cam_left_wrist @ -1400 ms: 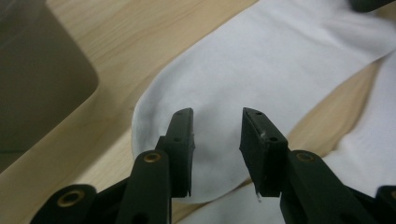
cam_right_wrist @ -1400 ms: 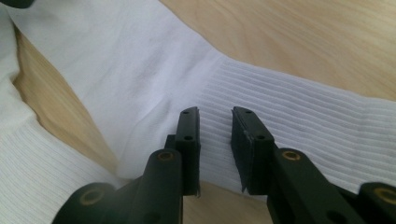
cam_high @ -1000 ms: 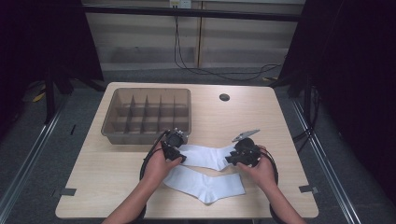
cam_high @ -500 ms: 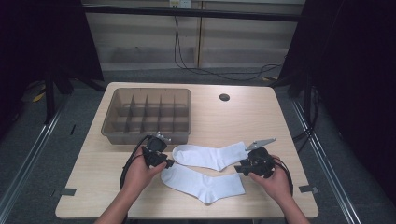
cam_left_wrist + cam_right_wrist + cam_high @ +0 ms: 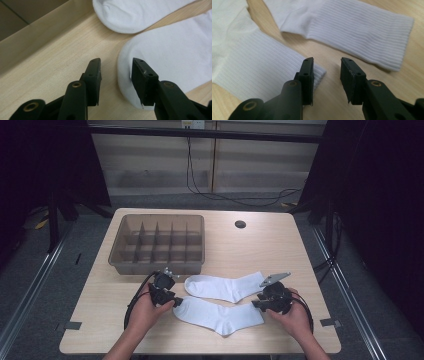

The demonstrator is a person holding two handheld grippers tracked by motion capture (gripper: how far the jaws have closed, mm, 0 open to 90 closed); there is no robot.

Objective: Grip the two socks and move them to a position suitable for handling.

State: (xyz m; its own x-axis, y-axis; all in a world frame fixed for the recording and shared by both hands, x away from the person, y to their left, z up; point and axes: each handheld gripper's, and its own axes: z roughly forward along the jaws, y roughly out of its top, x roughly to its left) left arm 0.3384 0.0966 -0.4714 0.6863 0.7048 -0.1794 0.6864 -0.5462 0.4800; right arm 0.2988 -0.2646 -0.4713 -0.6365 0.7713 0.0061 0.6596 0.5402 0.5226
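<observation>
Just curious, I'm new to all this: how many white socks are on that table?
2. The far sock lies just in front of the divided tray. The near sock lies closer to the person, between the two claws. Both lie flat, so a hidden one seems unlikely.

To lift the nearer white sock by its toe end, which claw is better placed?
Left. The left claw sits open at the rounded toe of the nearer white cotton sock, one jaw over its edge. The right claw is open at that sock's ribbed cuff, the opposite end.

Both black tools, the left tool (image 5: 176,300) and the right tool (image 5: 254,304), have brass-ringed screw holes, trailing black cables, and the right carries a grey three-cornered plate.
</observation>
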